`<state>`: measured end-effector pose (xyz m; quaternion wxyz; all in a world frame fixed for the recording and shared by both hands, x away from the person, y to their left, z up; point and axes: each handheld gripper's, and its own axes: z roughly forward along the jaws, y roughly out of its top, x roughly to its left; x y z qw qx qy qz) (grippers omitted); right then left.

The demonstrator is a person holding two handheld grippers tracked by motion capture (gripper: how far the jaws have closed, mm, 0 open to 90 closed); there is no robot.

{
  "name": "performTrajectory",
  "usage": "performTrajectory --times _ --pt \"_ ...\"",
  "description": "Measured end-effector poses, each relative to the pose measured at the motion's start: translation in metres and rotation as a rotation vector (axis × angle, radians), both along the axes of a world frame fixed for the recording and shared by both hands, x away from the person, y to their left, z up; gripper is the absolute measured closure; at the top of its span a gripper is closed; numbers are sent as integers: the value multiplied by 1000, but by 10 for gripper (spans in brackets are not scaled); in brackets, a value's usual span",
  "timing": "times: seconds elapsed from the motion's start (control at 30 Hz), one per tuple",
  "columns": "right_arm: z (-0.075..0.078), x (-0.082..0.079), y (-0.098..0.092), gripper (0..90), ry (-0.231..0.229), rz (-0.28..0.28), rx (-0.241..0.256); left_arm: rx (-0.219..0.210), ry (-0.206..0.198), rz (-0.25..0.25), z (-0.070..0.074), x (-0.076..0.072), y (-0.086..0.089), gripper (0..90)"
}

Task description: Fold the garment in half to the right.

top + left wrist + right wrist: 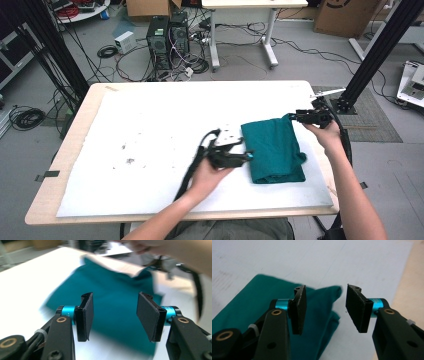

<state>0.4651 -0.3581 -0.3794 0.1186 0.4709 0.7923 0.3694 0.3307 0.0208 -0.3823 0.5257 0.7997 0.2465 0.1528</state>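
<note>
Folded teal-green fabric cloth [276, 149] is lying on the white sheet-covered worktop [150, 130], right of centre. Left gripper [239, 157] is sitting at its left edge, jaws gaping wide with cloth between and beyond them in its own view. Right gripper [300, 116] is sitting at the far right corner, jaws wide; its view is showing that corner [332, 293] slightly raised, ungripped.

I see a lab: computer towers [167, 40] with tangled cables [190, 62] on the grey floor [300, 65], cardboard boxes [345, 17].
</note>
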Motion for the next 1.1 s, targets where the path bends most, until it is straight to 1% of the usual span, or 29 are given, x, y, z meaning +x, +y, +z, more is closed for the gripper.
performTrajectory --times 0.03,0.07,0.1,0.13,0.17,0.2,0.23,0.27,0.3,0.33,0.4,0.43,0.5,0.53,0.57,0.6,0.63,0.67,0.7,0.73,0.77,0.83,0.87,0.93,1.03,1.07,1.1 --pt "-2 0 3 496 23 6 -16 -7 -11 34 -2 -1 18 475" --pt "-4 1 7 495 32 1 -52 -9 -17 61 -5 -1 37 474" --pt "-6 2 11 495 23 -9 -90 -17 -23 96 -7 -1 55 474" --pt "-8 4 13 495 16 -28 -101 -28 -21 133 -11 0 73 474" --pt "-10 7 14 497 12 -47 -92 -38 -13 177 -14 2 93 474" --pt "-12 10 14 537 1 -71 -83 -52 -9 200 -16 4 105 466" --pt "-14 12 14 596 2 -71 -77 -57 -9 228 -19 6 120 463" --pt "-17 15 13 722 17 -53 -60 -62 -10 258 -22 8 133 463" --pt "-20 17 13 799 35 -37 -53 -57 -8 289 -25 10 144 463" --pt "-22 17 13 863 38 -31 -73 -49 -7 315 -27 12 155 463" --pt "-24 18 13 895 25 -31 -123 -51 10 357 -32 16 171 463" --pt "-25 17 12 898 21 -40 -126 -55 26 380 -34 18 176 463" --pt "-26 15 10 900 0 -59 -141 -51 43 412 -37 20 182 462" --pt "-28 14 10 899 -13 -68 -158 -49 43 418 -37 20 182 463" --pt "-30 14 9 898 -11 -67 -162 -33 42 415 -37 19 182 463" --pt "-32 13 9 881 -1 -71 -166 -25 38 413 -38 18 181 465" --pt "-33 11 9 834 -10 -88 -187 -13 31 408 -38 17 179 465" --pt "-33 9 8 792 -8 -110 -215 -2 28 406 -38 17 179 465" --pt "-32 6 6 769 -15 -114 -213 6 27 405 -39 16 178 465" --pt "-29 1 3 741 -37 -123 -191 10 26 405 -39 16 178 465" --pt "-26 -6 -1 717 -49 -136 -175 15 29 404 -40 16 178 465" --pt "-18 -25 -6 664 -74 -129 -128 15 36 408 -41 16 179 465" --pt "-16 -36 -9 629 -79 -124 -105 17 37 415 -42 17 180 465" --pt "-16 -63 -11 597 -92 -102 -62 18 47 421 -42 17 183 465" --pt "-25 -106 -15 555 -104 -86 -36 20 55 433 -44 18 186 465" --pt "-30 -118 -16 552 -97 -84 -20 22 64 432 -45 18 187 465" --pt "-36 -127 -17 553 -79 -75 -1 20 71 438 -46 19 187 465"
